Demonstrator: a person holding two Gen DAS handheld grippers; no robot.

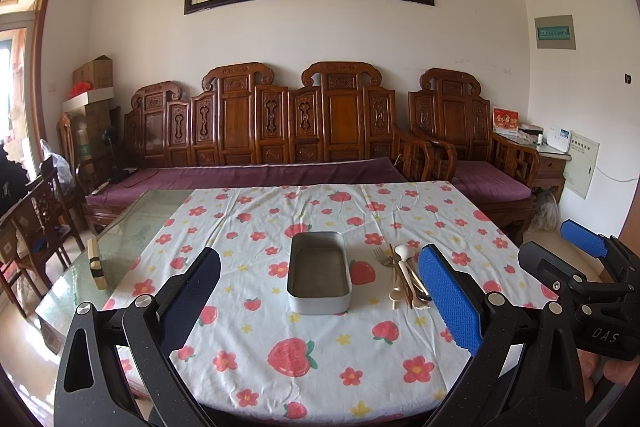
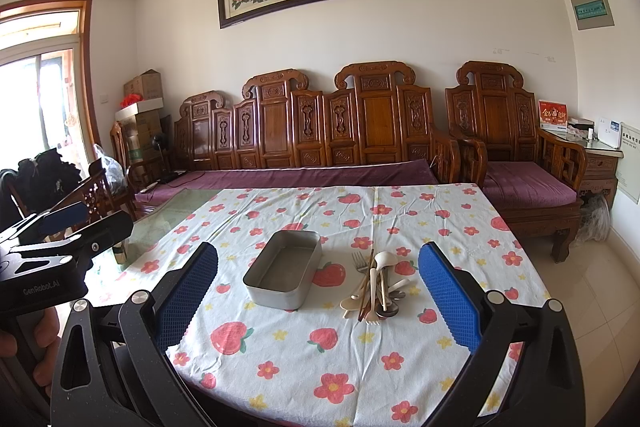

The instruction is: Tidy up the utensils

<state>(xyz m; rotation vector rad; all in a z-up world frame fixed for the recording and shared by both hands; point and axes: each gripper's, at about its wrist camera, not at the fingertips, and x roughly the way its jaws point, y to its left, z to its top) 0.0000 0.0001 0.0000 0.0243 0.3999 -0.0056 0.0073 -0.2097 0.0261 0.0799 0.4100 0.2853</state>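
Left wrist view: the left gripper (image 1: 320,307) hangs above the near edge of a table under a strawberry-print cloth (image 1: 320,359), fingers spread wide and holding nothing. At frame centre sits an empty metal tin (image 1: 319,275); just right of it, apart from its wall, lies a heap of utensils (image 1: 406,277) — forks, pale spoons, chopsticks, crossed over one another. The right gripper (image 1: 582,247) shows at the right edge of this frame, its blue pad raised.

In the right wrist view the right gripper (image 2: 318,303) is likewise spread wide and empty, with the heap (image 2: 374,287) lower centre and the tin (image 2: 284,277) to its left.

Judged from this, sorting has not begun: every piece is outside the tin. The next move likely calls for lowering one gripper onto the pile, singling out one handle from the tangle, and closing narrowly enough to lift it without dragging its neighbours.
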